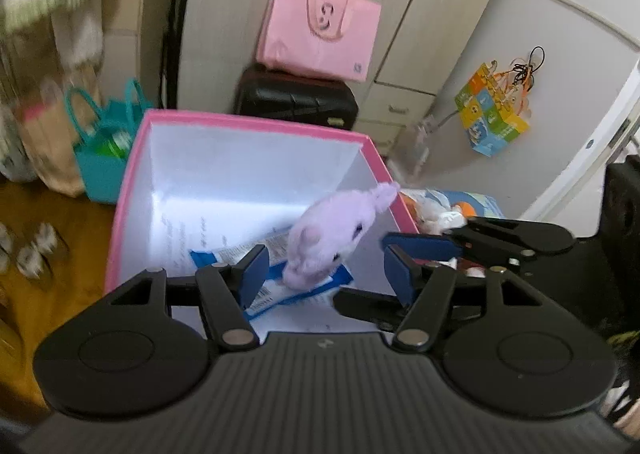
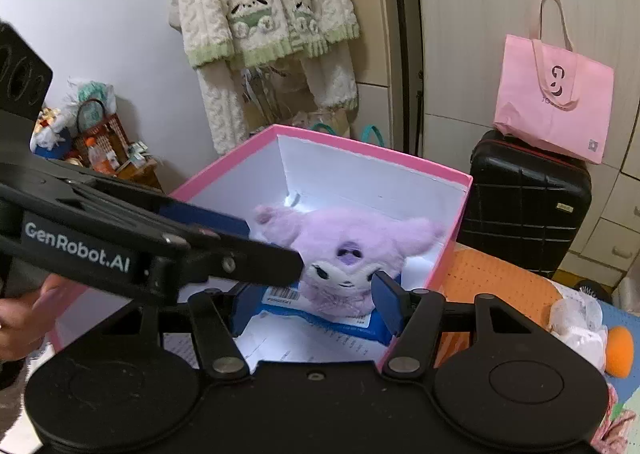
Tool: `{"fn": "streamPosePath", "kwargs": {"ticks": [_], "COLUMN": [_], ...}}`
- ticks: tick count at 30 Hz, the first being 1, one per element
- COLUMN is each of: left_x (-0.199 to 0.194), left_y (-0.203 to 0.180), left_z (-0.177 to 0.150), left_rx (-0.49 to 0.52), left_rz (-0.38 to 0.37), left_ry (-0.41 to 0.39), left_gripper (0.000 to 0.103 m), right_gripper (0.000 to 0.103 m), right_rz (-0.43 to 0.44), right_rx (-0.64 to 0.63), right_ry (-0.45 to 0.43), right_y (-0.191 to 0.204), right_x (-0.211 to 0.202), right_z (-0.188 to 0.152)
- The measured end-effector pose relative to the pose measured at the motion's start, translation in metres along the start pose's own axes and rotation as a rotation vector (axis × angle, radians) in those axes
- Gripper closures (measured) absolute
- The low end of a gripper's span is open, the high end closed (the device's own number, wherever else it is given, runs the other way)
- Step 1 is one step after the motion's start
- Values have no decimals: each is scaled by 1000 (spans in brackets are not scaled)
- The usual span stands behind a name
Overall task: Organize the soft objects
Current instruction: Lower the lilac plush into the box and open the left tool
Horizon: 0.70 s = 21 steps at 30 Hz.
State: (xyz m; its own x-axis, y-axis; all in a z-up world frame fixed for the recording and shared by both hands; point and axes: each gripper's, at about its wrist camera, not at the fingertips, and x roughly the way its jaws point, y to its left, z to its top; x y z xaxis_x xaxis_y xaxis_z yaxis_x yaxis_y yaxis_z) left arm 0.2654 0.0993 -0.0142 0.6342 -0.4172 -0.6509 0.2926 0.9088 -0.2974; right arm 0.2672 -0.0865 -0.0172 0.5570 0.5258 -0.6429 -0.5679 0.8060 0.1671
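Plush toy, lilac with a white face, lies on a blue packet inside the pink box. Left gripper and right gripper both hover over it, jaws half-open, gripping nothing.

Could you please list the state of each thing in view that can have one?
Pink box: open, no lid on.
Purple plush toy: inside the box, resting on a blue packet, face toward the right wrist camera.
Left claw: open, plush between the jaws, not pressed.
Right claw: open around the plush.
Black suitcase: closed, upright.
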Motion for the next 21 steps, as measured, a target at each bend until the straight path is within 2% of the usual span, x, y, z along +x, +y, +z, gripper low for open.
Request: {"fn": "streamPosePath", "kwargs": {"ticks": [4,12,21], "left_x": [-17,-51,-91], "left_y": [-9,-26,-51], "left_z": [-5,-23,-41], "left_rx": [45,64,122], "left_rz": [27,-7,-12], "left_ry": [-50,-50,-45], "left_gripper": [40,40,40], "right_gripper": [37,37,37], "right_rz": [32,49,18], "right_rx": [16,1,-48], "right_ry": [-27,-62,-63], "right_y": [-2,7,11], "right_x": [-20,-65,-121], "right_z": [-9,-20,-41]}}
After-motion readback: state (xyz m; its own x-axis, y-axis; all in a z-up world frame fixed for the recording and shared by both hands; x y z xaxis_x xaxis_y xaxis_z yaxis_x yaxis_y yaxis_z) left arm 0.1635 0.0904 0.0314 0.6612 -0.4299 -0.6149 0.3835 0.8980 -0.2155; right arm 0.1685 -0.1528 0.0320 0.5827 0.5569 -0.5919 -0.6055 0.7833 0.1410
